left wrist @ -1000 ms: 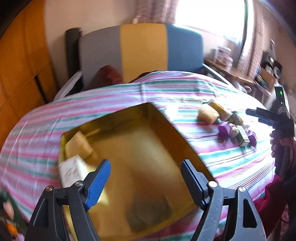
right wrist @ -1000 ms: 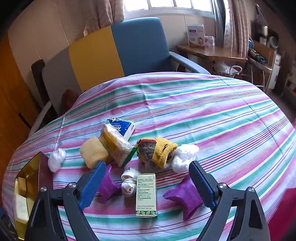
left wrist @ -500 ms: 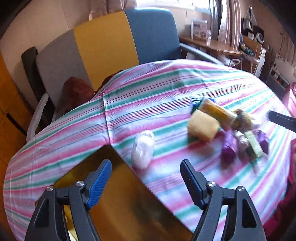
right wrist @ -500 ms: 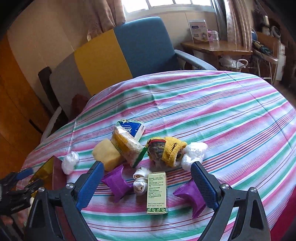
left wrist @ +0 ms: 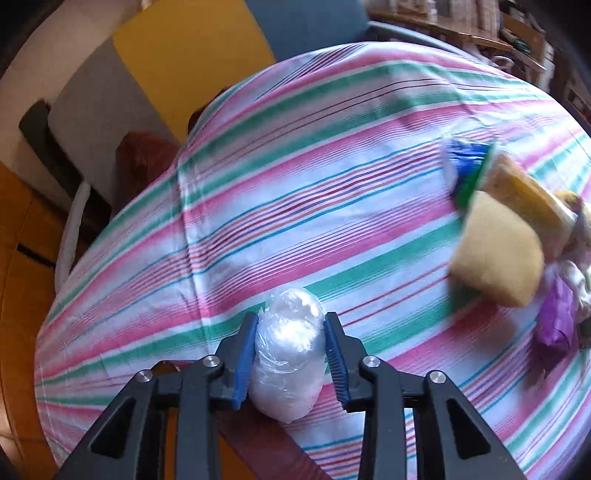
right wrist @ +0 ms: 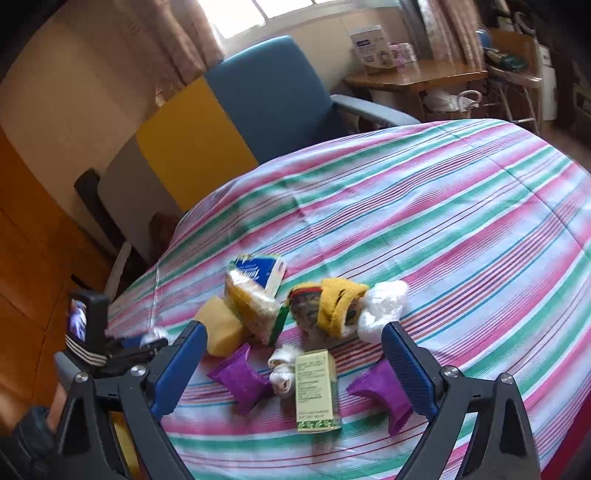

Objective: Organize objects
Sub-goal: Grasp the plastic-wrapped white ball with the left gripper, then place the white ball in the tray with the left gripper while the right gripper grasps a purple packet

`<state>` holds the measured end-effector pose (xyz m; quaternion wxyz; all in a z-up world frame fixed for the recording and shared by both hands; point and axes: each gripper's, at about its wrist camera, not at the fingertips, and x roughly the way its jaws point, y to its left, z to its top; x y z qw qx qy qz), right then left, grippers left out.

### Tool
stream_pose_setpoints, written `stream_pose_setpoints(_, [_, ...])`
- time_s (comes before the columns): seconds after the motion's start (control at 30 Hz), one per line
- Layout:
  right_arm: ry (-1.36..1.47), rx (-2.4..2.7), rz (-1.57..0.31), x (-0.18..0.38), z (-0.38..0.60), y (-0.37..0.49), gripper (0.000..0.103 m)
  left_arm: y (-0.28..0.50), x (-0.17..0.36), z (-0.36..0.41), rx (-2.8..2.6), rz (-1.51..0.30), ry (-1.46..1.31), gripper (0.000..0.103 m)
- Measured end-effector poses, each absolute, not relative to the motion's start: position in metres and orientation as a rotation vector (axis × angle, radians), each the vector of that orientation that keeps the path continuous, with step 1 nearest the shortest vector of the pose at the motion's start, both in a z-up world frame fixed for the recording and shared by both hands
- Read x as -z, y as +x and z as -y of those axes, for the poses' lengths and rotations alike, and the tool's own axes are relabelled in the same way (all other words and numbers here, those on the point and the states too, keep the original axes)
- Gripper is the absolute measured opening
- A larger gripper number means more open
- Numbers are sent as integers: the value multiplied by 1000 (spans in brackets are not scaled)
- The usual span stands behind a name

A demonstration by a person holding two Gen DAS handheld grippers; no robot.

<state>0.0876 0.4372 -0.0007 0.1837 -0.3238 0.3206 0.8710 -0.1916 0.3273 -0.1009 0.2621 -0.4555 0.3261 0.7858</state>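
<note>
The left tongs are closed on the plastic-wrapped bundle, low over the worktop. The right tongs hang wide open, empty. The slippery wrap may slide out during lifting.

A lived-in home room — striped tablecloth, curtained window, armchair, cluttered wooden desk.
</note>
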Motion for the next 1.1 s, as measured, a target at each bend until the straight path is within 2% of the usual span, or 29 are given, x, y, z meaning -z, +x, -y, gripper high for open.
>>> stream_pose_setpoints(0.23, [-844,-2406,-1013,1,-458,98,87,-123,68,-305,-2058,-654,-1145,35])
stream_pose_setpoints(0.4, [-944,-2442,-958,5,-449,84,86,-42,62,-289,-1957,-578,-1092,35])
stream_pose_setpoints(0.57, [-1003,-2474,-847,6,-436,77,74,28,65,-278,-1872,-588,-1015,35])
stream_pose_setpoints(0.7, [-930,-2343,-863,7,-456,92,66,67,81,-266,-1821,-625,-1002,35])
stream_pose_setpoints(0.77, [-980,-2203,-874,19,-470,97,56,73,85,-259,-1809,-609,-1020,35])
stream_pose_setpoints(0.93, [-1085,-2096,-983,42,-486,98,56,72,82,-242,-1819,-542,-1051,35])
stream_pose_setpoints(1.03, [-1134,-2130,-961,44,-480,92,73,71,75,-232,-1828,-499,-1055,35])
stream_pose_setpoints(1.1, [-1171,-2168,-911,44,-470,86,74,71,69,-225,-1837,-479,-1045,35])
